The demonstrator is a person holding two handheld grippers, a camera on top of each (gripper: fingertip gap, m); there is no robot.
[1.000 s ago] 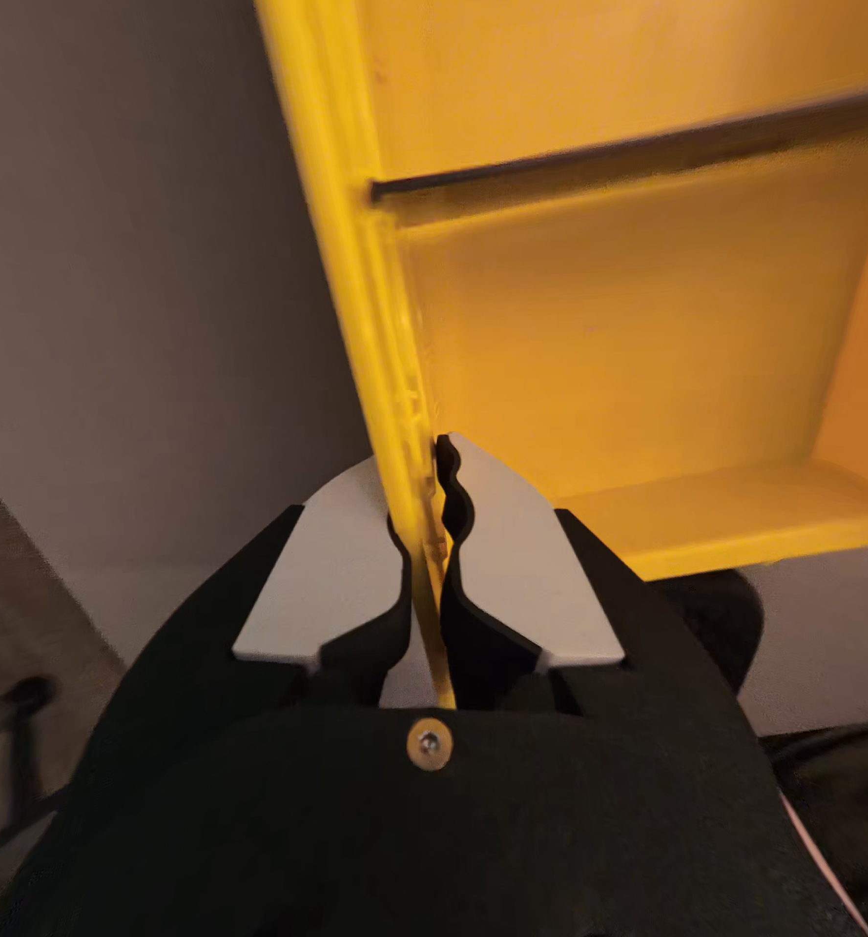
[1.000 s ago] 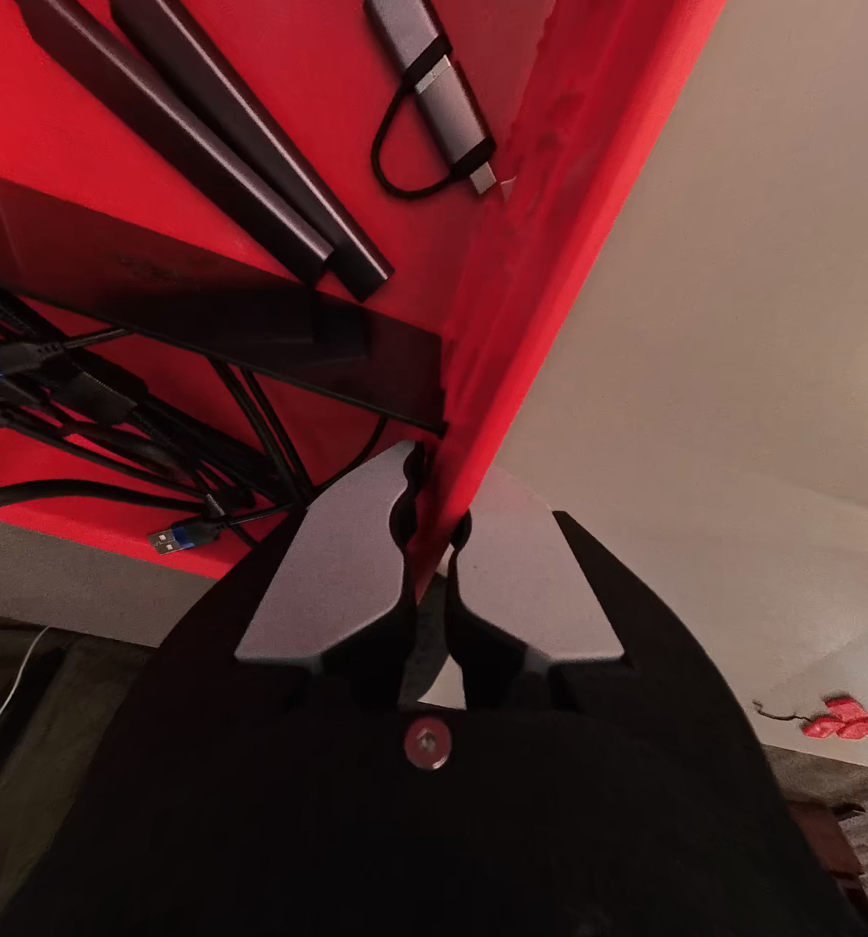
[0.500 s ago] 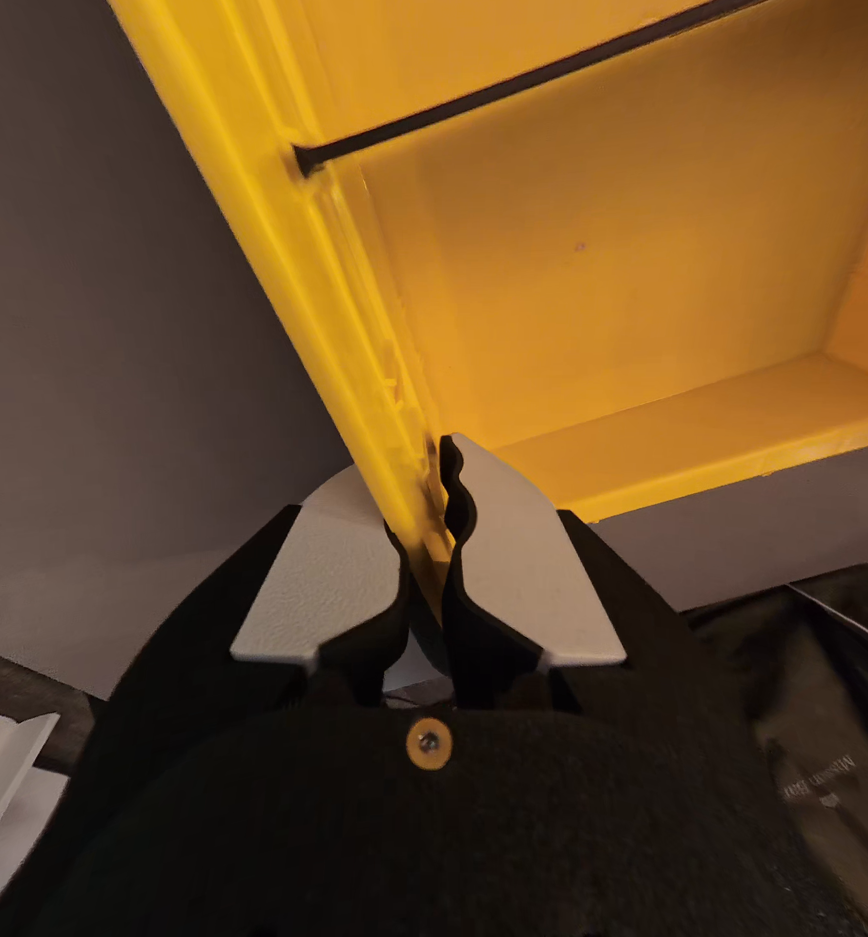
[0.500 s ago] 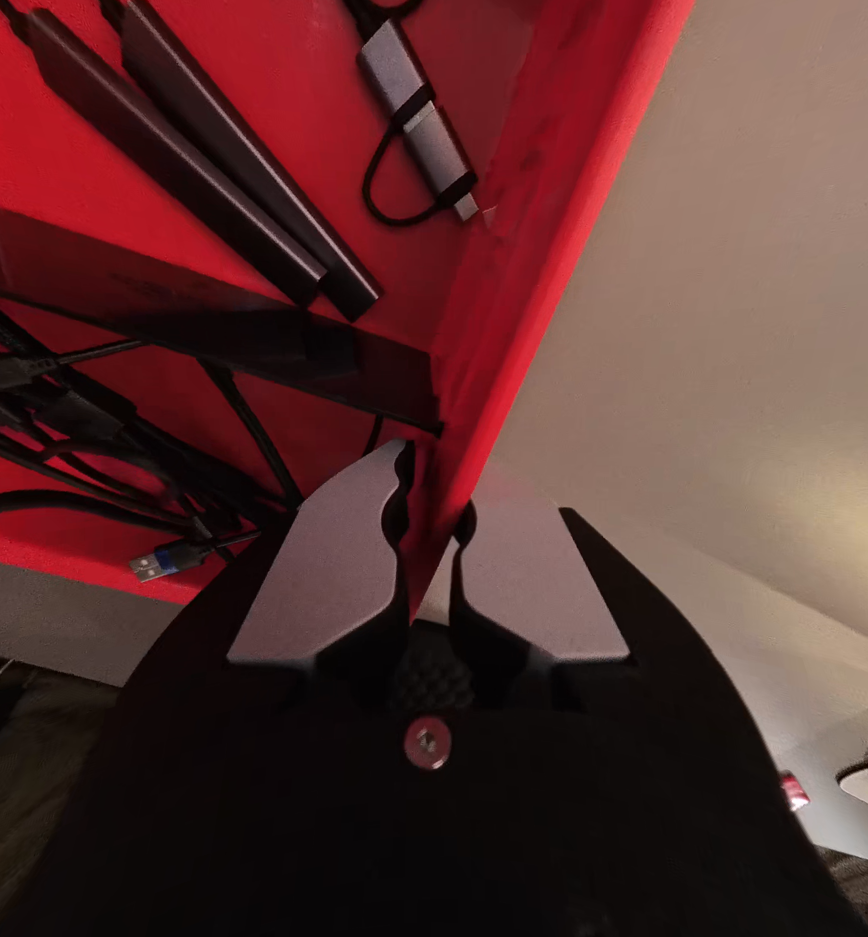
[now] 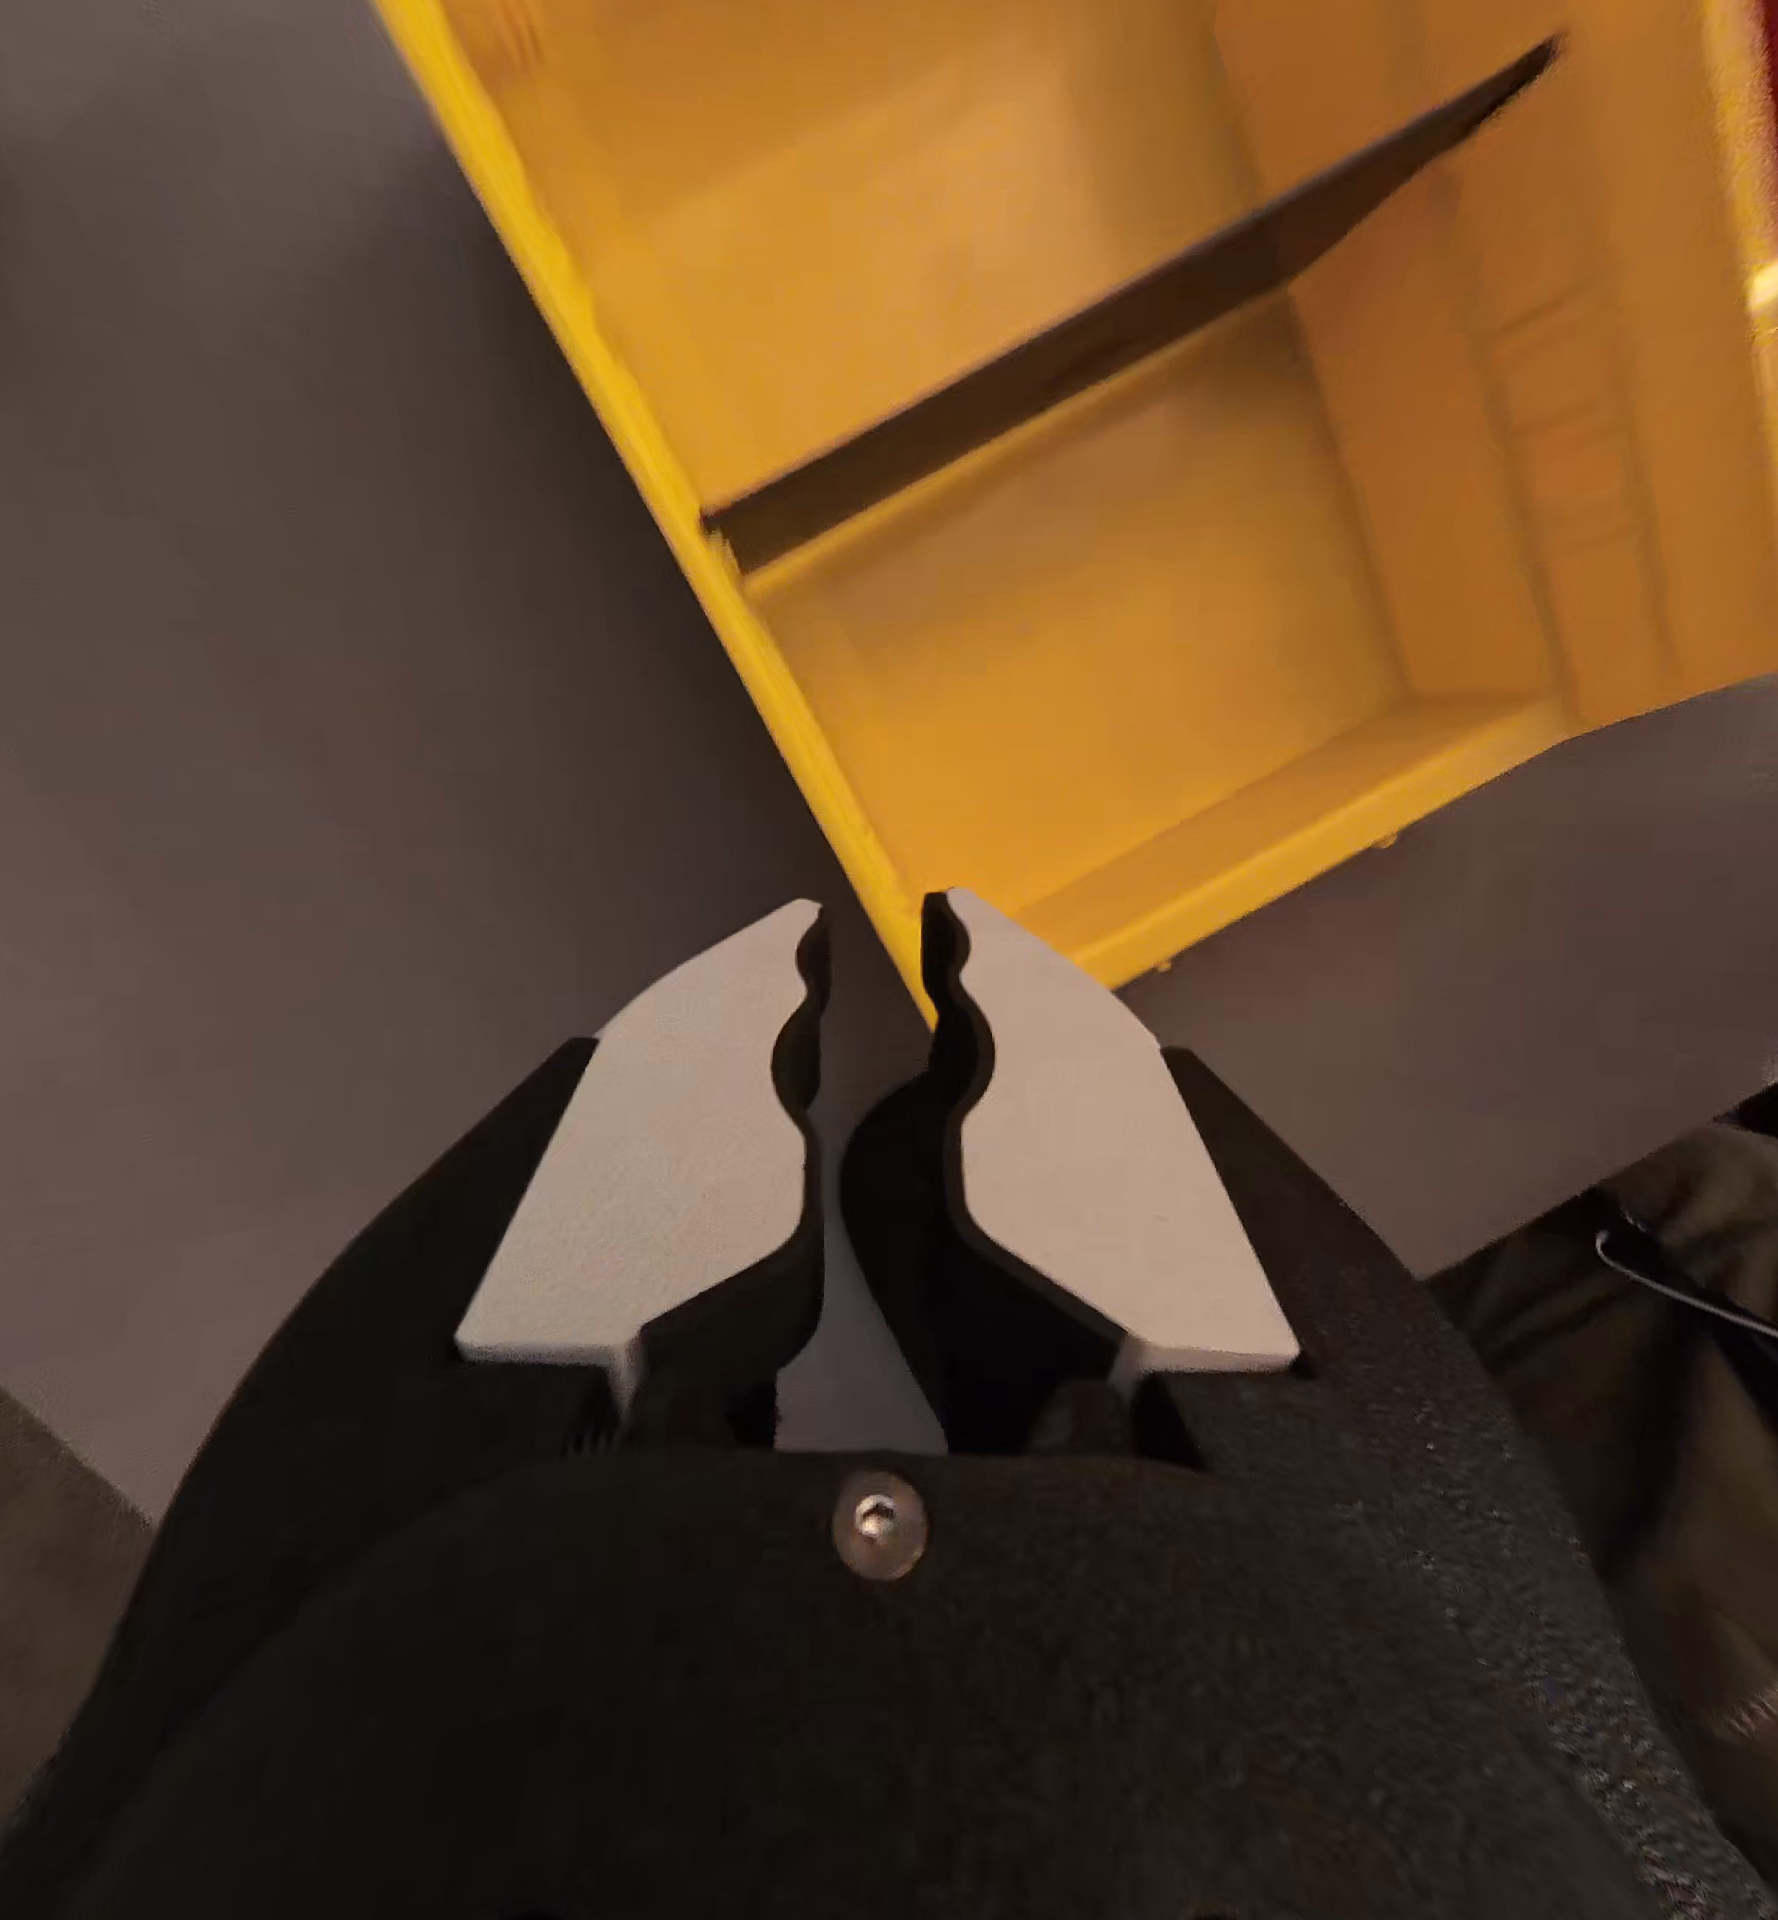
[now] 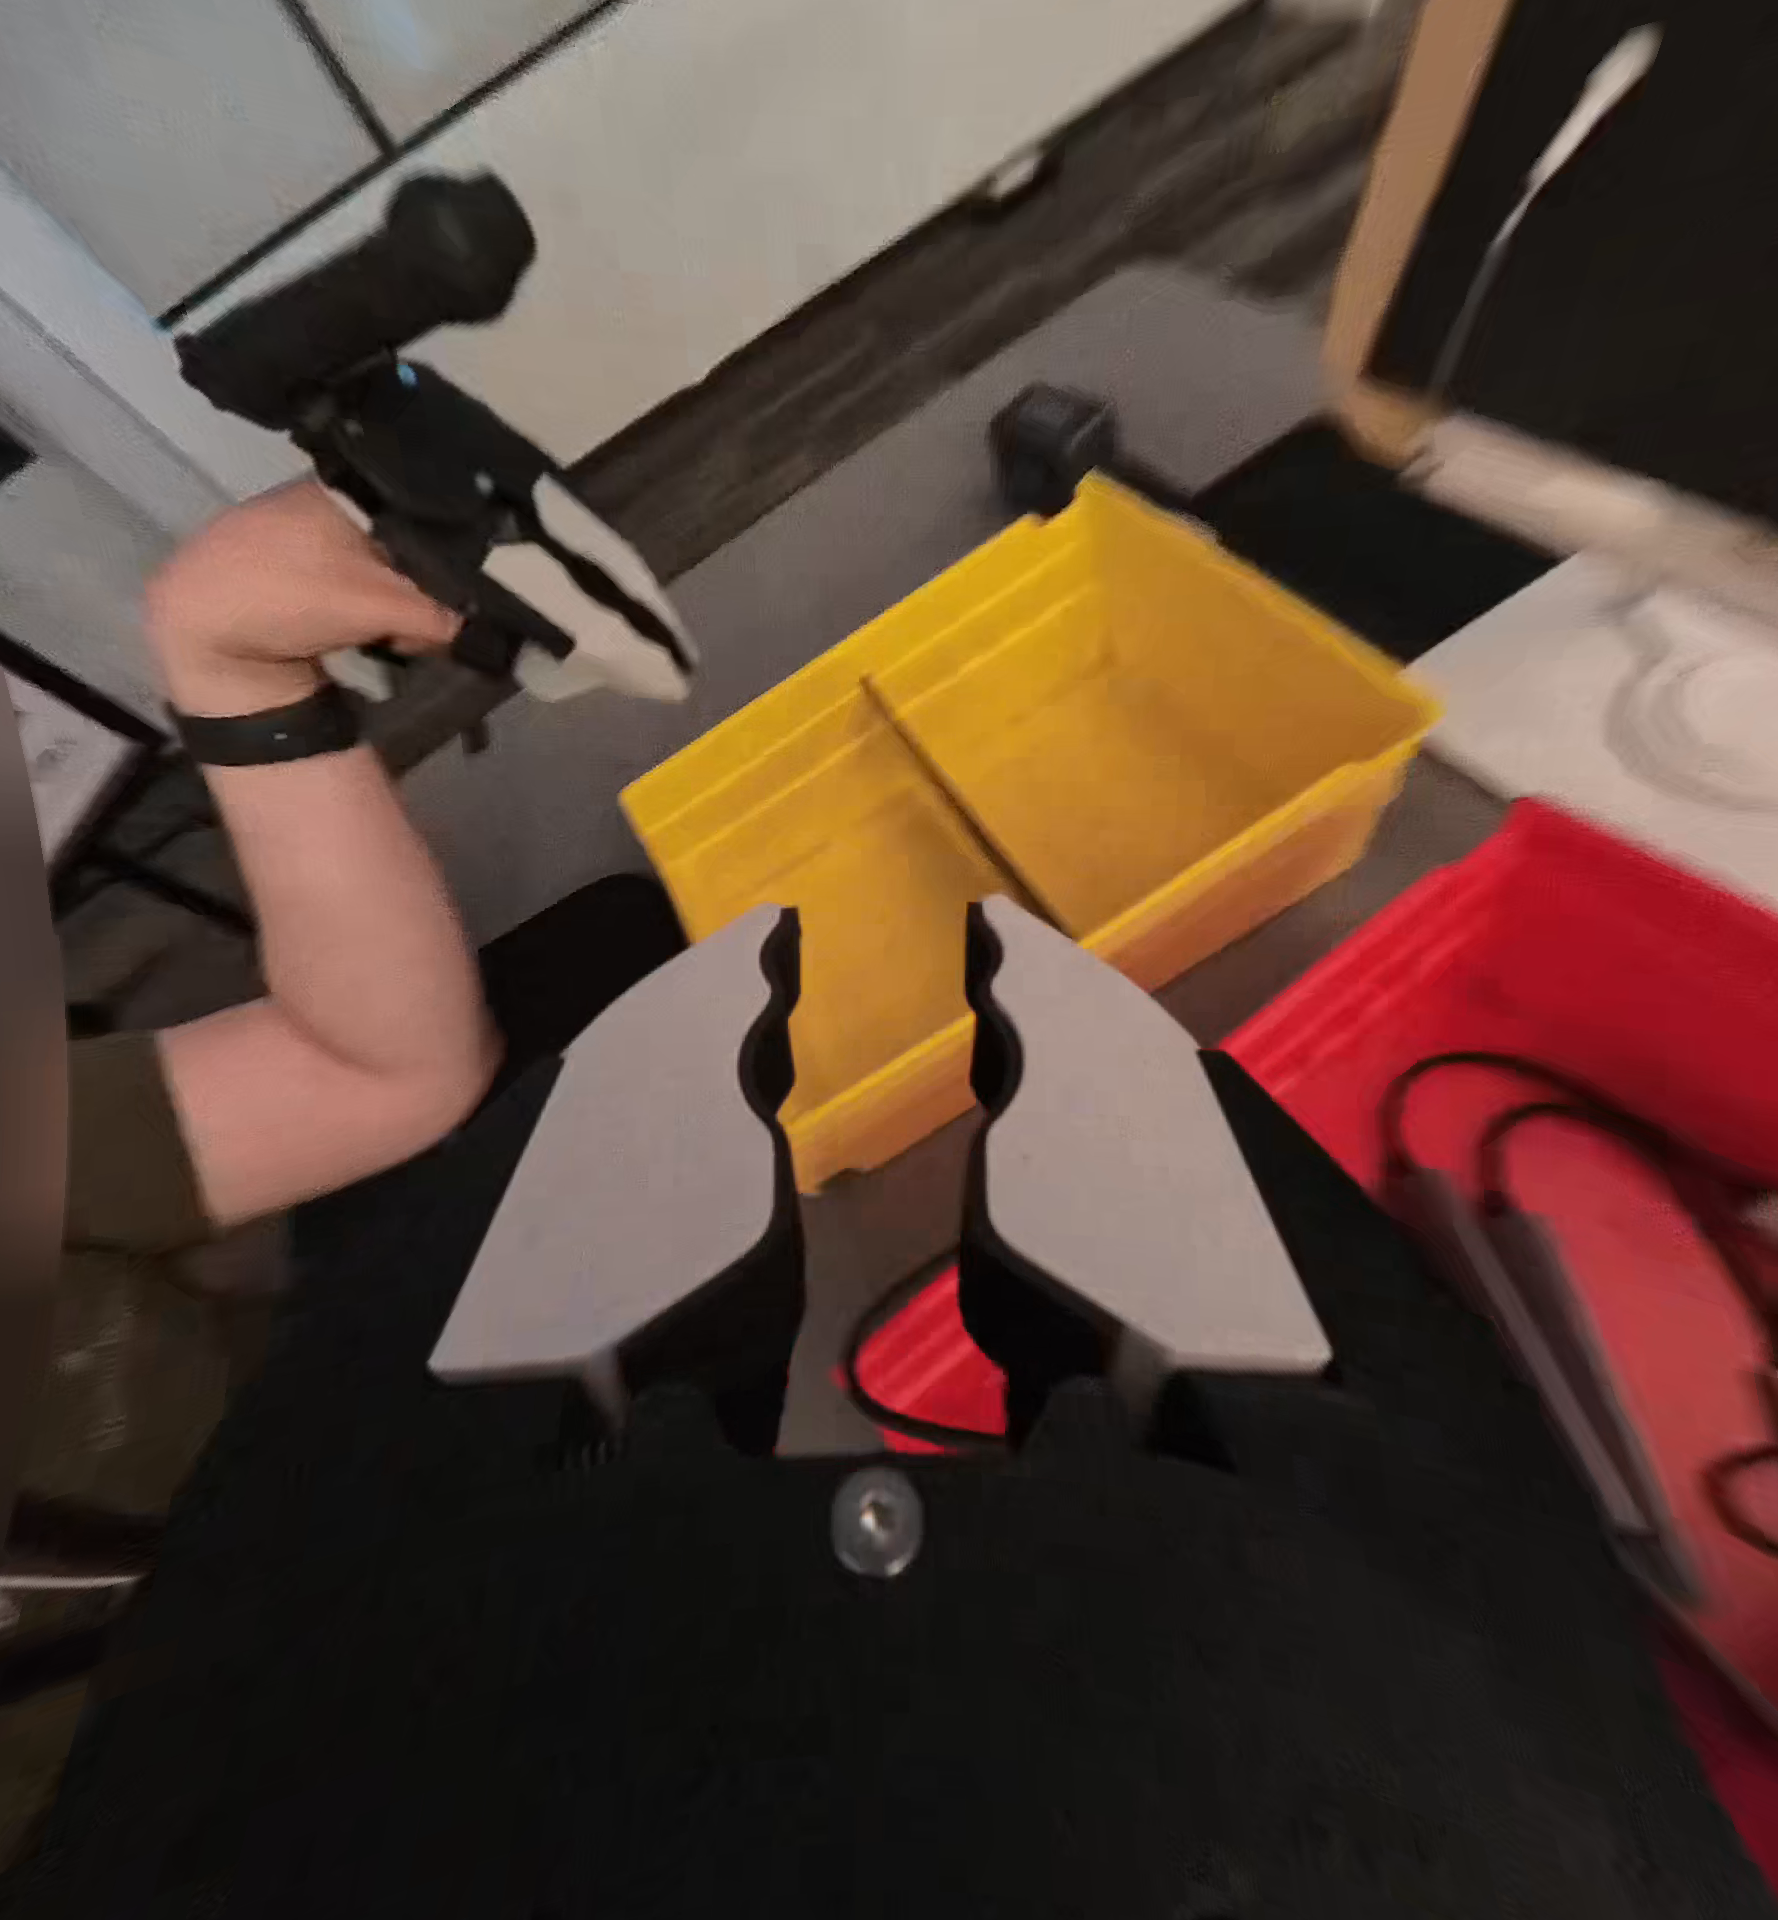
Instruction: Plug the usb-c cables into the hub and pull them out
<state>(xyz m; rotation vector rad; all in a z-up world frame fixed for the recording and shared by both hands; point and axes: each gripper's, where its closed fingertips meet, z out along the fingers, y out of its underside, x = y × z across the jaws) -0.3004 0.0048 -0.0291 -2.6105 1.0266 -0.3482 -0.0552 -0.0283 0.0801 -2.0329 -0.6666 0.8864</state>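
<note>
My right gripper (image 6: 880,914) is open and empty, held above the table between the yellow bin (image 6: 1363,821) and the red bin (image 6: 1384,987). The red bin holds long dark grey hubs (image 6: 1529,1351) and looped black cables (image 6: 1487,1091); one black cable (image 6: 885,1340) hangs over its near corner. My left gripper (image 5: 874,909) is open and empty just off the yellow bin's (image 5: 1072,675) near corner. It also shows in the right wrist view (image 6: 646,655), held in a hand above and left of the yellow bin. The yellow bin is empty, with a black divider (image 6: 958,800).
A person's forearm with a black wristband (image 6: 272,727) reaches in from the left. A small black object (image 6: 1051,436) sits behind the yellow bin. A white surface with a clear round dish (image 6: 1737,717) lies at the right. Dark fabric (image 5: 1643,1299) lies below the table edge. My right fingertips sit around 30 cm from my left ones.
My left gripper let go of the yellow bin's wall and my right let go of the red bin's wall. Both jaws opened and pulled back; the right view swung across to the yellow bin.
</note>
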